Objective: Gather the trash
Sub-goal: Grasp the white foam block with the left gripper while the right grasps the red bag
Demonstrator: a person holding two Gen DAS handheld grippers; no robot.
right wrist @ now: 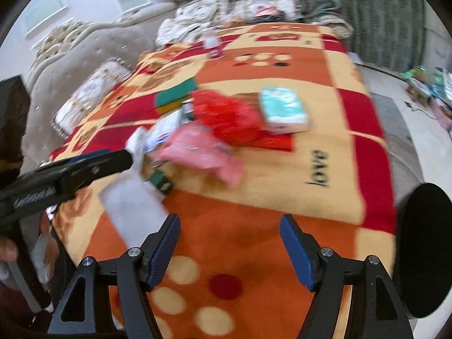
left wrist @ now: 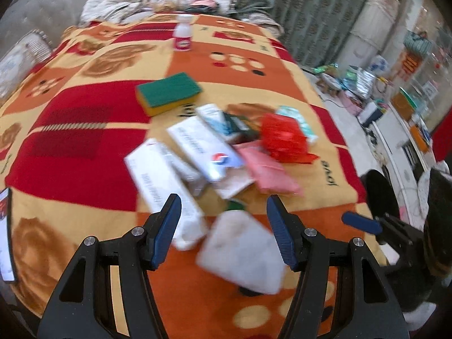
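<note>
A heap of trash lies on the orange, red and yellow blanket [left wrist: 84, 147]: white cartons [left wrist: 158, 178], a red plastic bag [left wrist: 282, 135], a pink bag [left wrist: 268, 169] and a teal tissue pack [left wrist: 296, 121]. My left gripper [left wrist: 223, 200] is open above a crumpled white paper [left wrist: 240, 254], whose blurred edges lie clear of the pads. My right gripper [right wrist: 230, 220] hangs open over bare blanket [right wrist: 254, 226], to the right of the white paper [right wrist: 132, 203]. In the right wrist view, the red bag [right wrist: 226, 115], pink bag [right wrist: 203, 149] and tissue pack [right wrist: 284, 107] lie ahead. The left gripper [right wrist: 113, 155] reaches in from the left.
A green-and-yellow sponge [left wrist: 169, 93] and a white bottle with a red label [left wrist: 183, 36] sit further up the bed. Pillows and bedding [right wrist: 226, 11] pile at the far end by a padded headboard [right wrist: 84, 56]. Clutter covers the floor [left wrist: 367, 90] on the right. A small green box [right wrist: 161, 182] lies near the paper.
</note>
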